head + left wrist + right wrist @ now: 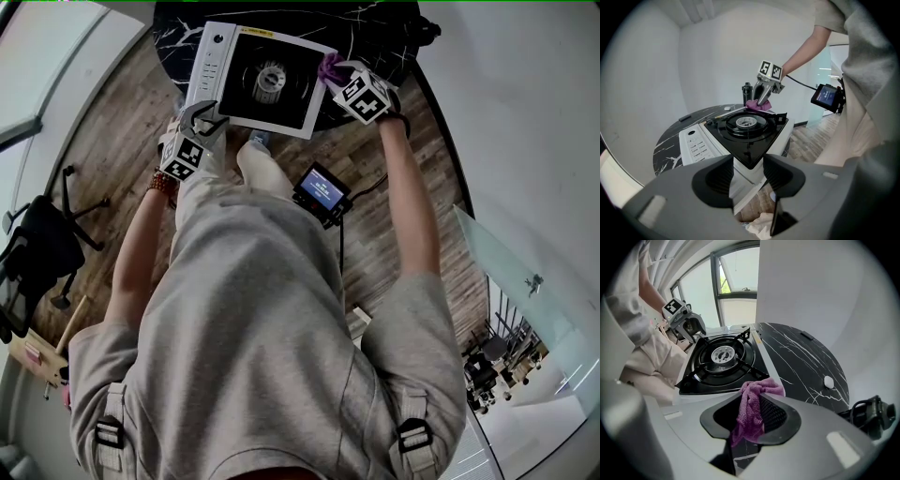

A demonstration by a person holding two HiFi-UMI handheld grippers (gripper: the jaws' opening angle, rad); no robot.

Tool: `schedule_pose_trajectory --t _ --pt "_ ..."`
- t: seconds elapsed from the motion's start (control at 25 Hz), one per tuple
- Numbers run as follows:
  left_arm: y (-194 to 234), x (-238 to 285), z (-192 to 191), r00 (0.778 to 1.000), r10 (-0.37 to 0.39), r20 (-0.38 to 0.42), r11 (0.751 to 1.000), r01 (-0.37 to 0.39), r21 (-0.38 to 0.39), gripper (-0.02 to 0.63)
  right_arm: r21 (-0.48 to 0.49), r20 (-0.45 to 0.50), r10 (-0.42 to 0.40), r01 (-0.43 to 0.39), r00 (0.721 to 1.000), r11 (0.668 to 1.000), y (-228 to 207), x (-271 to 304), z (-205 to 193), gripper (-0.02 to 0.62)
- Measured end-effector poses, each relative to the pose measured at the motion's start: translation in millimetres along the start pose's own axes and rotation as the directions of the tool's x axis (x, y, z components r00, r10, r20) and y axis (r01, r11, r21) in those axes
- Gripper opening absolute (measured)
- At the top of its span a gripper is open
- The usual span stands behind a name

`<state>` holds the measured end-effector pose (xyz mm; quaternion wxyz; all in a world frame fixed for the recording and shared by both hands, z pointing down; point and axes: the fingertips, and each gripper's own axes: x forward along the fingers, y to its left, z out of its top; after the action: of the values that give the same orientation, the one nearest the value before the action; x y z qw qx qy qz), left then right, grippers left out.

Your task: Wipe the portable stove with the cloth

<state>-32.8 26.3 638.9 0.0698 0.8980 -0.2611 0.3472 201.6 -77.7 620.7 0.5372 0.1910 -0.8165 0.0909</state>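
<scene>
1. Here, the portable stove (pixel 272 82) sits at the near edge of the round black table (pixel 375 37), with its near side overhanging the rim.
2. The left gripper (pixel 204 114) is clamped on the stove's near left corner (the white body sits between its pads).
3. The right gripper (pixel 339 80) is closed on the purple cloth (pixel 328 67), which is bunched between its jaws.
4. The cloth is at the stove's far right corner, diagonally opposite the left gripper.
</scene>
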Motion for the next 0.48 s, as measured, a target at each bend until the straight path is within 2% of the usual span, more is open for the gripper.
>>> schedule_pose_trajectory --t 0.48 --pt "-0.9 0.7 -0.4 1.0 -0.006 0.004 1.0 0.006 -0.002 0.169 0.008 0.006 0.013 -0.013 1.0 1.0 16.3 -1.8 -4.8 0.124"
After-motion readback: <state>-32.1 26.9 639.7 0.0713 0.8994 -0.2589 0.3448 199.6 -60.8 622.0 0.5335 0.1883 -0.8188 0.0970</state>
